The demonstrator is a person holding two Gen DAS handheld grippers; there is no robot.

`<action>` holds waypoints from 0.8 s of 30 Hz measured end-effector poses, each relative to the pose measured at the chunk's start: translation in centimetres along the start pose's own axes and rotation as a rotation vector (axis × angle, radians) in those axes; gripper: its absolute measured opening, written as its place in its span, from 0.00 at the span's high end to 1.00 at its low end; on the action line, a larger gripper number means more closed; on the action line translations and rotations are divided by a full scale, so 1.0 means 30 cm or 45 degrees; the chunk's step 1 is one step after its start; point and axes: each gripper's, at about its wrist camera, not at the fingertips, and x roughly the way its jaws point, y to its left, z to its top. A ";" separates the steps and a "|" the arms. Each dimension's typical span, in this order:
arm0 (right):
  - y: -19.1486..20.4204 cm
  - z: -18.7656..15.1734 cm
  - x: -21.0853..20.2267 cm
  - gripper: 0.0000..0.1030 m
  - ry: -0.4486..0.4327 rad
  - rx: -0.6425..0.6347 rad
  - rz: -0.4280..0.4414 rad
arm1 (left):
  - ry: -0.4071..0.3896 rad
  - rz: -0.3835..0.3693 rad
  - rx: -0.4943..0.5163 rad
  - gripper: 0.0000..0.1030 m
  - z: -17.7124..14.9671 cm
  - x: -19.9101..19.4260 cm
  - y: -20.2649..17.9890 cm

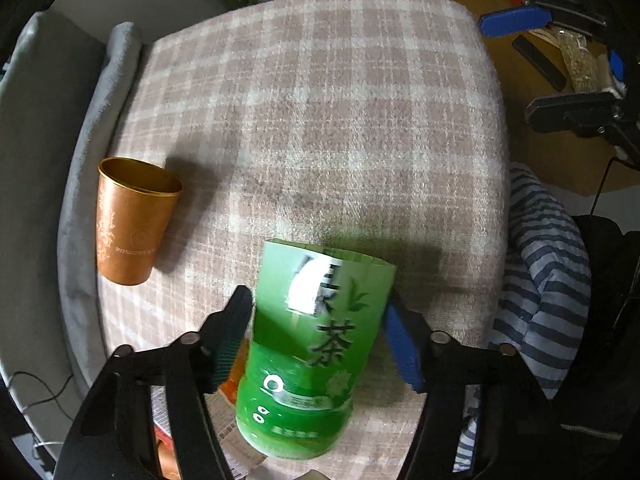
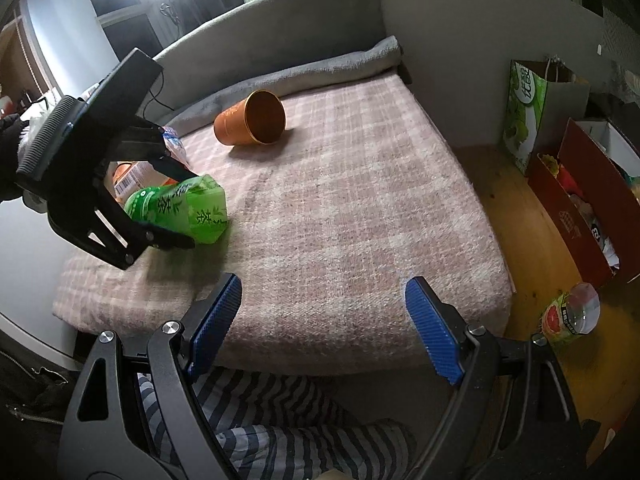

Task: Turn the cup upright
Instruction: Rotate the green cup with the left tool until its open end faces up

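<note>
1. The left claw (image 1: 320,332) has its jaws closed against the sides of the green cup (image 1: 312,352), one pad on each flank; the right-wrist view shows the same grip from the side (image 2: 176,208).
2. The green cup lies tilted, nearly on its side, its open end resting on or just above the blanket (image 1: 320,120) near the front left edge, its base toward the claw.
3. Step in hand, as I judge it: the cup is grasped and the turn to upright is under way or about to start. Blur on the label suggests motion.
4. Next move calls for rolling the wrist so the base goes down and the mouth up, then setting it flat on the soft blanket before letting go; the soft surface may let it tip.
5. The left claw reaches in low from the left, fingers angled down toward the blanket.
6. The right claw (image 2: 320,328) hangs wide open and empty over the near edge.
7. An orange cup (image 2: 251,118) lies on its side farther back, well apart, mouth toward the right claw.
</note>
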 end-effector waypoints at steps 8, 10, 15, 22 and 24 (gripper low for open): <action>0.019 -0.001 0.006 0.16 -0.002 -0.016 -0.023 | -0.054 0.005 -0.042 0.45 0.000 -0.039 0.020; 0.022 -0.003 0.004 0.16 -0.001 -0.016 -0.027 | -0.081 0.008 -0.067 0.45 -0.007 -0.062 0.020; 0.031 -0.004 0.003 0.16 -0.002 -0.022 -0.037 | -0.180 -0.009 -0.143 0.45 -0.036 -0.128 0.046; 0.055 -0.005 0.007 0.16 -0.001 -0.034 -0.022 | -0.358 -0.020 -0.293 0.45 -0.097 -0.192 0.087; 0.064 -0.005 0.007 0.16 -0.002 -0.043 -0.026 | -0.422 -0.024 -0.345 0.46 -0.116 -0.215 0.105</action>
